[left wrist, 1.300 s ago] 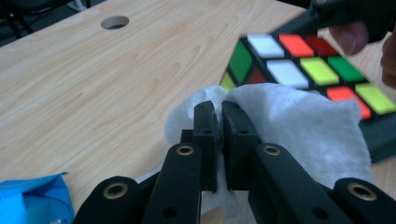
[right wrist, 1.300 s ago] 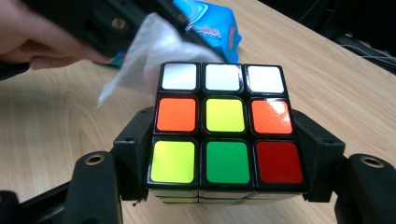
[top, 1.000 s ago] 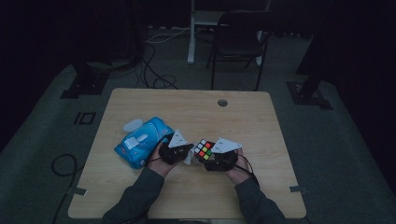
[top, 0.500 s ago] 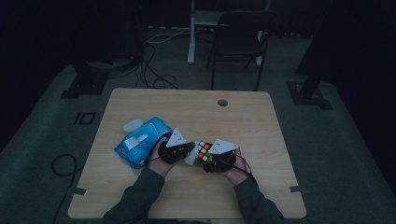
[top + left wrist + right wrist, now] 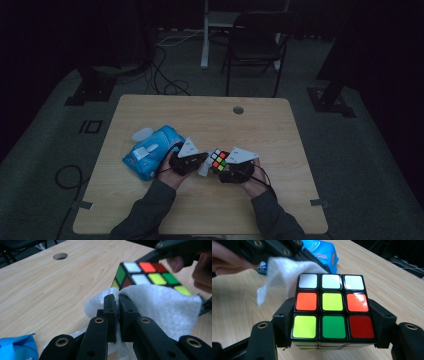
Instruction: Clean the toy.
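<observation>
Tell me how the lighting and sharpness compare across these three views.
High view: dim, the room nearly black, the table muted. Left gripper view: brighter, the wipe sharp, the cube behind it slightly soft. Right gripper view: cube crisp, with glare on its glossy stickers; the hand at the top left is blurred.

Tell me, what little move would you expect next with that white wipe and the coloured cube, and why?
Probably a short stroke of the white wipe across the cube. The left gripper is shut on the wipe, whose free edge lies against one side of the cube, while the right gripper clamps the cube from both sides above the table, its top face bare.
</observation>
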`<state>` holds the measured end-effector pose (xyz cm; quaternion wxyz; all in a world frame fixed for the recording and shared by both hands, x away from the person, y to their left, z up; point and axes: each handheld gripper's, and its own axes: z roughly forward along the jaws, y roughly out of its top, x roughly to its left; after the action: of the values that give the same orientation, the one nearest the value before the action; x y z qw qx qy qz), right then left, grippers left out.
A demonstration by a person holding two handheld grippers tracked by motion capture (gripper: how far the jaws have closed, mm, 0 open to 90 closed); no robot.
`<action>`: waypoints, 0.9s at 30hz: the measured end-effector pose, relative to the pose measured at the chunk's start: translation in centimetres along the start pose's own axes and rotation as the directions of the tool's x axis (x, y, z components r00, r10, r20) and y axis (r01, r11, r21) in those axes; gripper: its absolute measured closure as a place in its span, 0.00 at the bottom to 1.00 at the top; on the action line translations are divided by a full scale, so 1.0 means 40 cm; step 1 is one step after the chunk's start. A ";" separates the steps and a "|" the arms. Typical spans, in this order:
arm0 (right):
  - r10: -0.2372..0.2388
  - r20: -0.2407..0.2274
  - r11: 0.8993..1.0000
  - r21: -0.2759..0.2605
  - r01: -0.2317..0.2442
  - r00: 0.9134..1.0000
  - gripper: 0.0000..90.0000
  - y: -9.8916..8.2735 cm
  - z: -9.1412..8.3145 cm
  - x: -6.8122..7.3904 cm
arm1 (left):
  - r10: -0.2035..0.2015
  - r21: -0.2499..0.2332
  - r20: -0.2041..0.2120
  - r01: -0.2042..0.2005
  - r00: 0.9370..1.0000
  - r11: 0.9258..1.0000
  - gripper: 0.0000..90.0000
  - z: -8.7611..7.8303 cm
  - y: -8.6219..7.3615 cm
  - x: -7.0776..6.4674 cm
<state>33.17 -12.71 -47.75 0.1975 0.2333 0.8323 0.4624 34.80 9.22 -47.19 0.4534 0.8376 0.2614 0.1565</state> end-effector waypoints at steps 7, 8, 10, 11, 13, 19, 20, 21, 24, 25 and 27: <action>0.001 0.000 1.000 -0.014 -0.001 1.000 0.38 0.005 -0.010 0.000 | -0.004 0.027 -0.003 0.004 1.000 1.000 0.95 0.014 -0.011 0.004; 0.002 -0.002 1.000 -0.015 -0.002 1.000 0.38 0.006 -0.010 0.000 | -0.005 0.028 -0.003 0.006 1.000 1.000 0.95 0.015 -0.012 0.005; 0.001 -0.011 1.000 -0.019 -0.001 1.000 0.38 0.006 -0.011 0.002 | -0.003 0.032 -0.003 0.003 1.000 0.999 0.96 0.016 -0.011 0.006; -0.001 -0.015 1.000 -0.019 0.001 1.000 0.38 0.006 -0.011 0.005 | -0.003 0.033 -0.003 0.003 1.000 0.999 0.96 0.016 -0.010 0.006; -0.013 -0.025 1.000 -0.018 0.012 1.000 0.38 0.005 -0.009 0.011 | -0.002 0.032 -0.003 0.002 1.000 0.999 0.96 0.016 -0.009 0.007; -0.039 -0.057 0.999 -0.010 0.039 0.998 0.38 0.000 0.002 0.033 | -0.014 0.014 -0.002 0.014 1.000 1.000 0.96 0.013 -0.004 0.009; -0.038 -0.064 0.999 -0.005 0.038 0.997 0.38 -0.001 0.003 0.035 | -0.014 0.012 0.000 0.014 1.000 1.000 0.96 0.011 -0.002 0.010; -0.041 -0.070 0.999 -0.003 0.041 0.997 0.38 -0.002 0.006 0.037 | -0.014 0.006 0.003 0.014 1.000 1.000 0.96 0.009 -0.001 0.011; -0.047 -0.093 0.999 0.011 0.049 0.995 0.38 -0.006 0.013 0.043 | -0.015 -0.014 0.008 0.015 1.000 1.000 0.96 0.002 0.006 0.010; -0.053 -0.099 0.998 0.016 0.055 0.994 0.38 -0.007 0.014 0.045 | -0.013 -0.019 0.012 0.013 1.000 1.000 0.96 0.000 0.008 0.009; -0.057 -0.107 0.998 0.019 0.059 0.993 0.38 -0.009 0.016 0.046 | -0.014 -0.030 0.018 0.014 1.000 0.999 0.96 -0.006 0.010 0.008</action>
<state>31.95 -11.38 -48.58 0.1635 0.1860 0.8532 0.4590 35.05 9.40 -46.73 0.4691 0.8303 0.2608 0.1499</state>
